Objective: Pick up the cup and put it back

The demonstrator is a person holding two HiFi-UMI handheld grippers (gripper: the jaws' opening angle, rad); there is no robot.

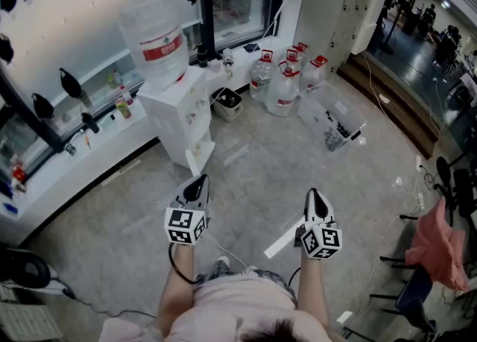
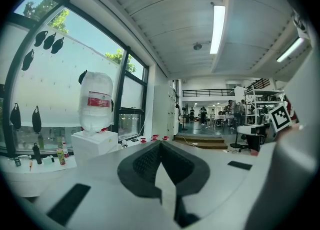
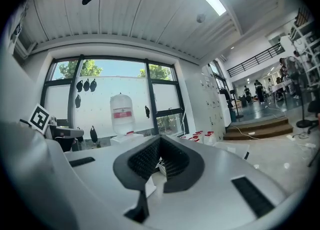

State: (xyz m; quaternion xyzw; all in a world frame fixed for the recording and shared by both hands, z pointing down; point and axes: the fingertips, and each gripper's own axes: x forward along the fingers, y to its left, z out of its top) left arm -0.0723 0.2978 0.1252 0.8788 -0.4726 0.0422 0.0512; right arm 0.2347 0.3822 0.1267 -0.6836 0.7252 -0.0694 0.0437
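Tools clenched empty, left tool (image 1: 201, 179), right tool (image 1: 313, 193), water dispenser (image 1: 182, 121) well ahead, cup apparently indiscernible.

Matt floor (image 1: 283, 176), translucent plastic water bottle (image 1: 156, 39)

surface: grey floor (image 1: 261, 176) | standing on it: white water dispenser (image 1: 179, 121), dark bin (image 1: 227, 103) just beside it, red-capped water jugs (image 1: 283, 87) — clustered — clear plastic box (image 1: 332, 121) near them

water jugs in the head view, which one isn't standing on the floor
The big jug with the red label, set neck-down on top of the white dispenser by the window. The other jugs stand upright with red caps on the floor to its right.
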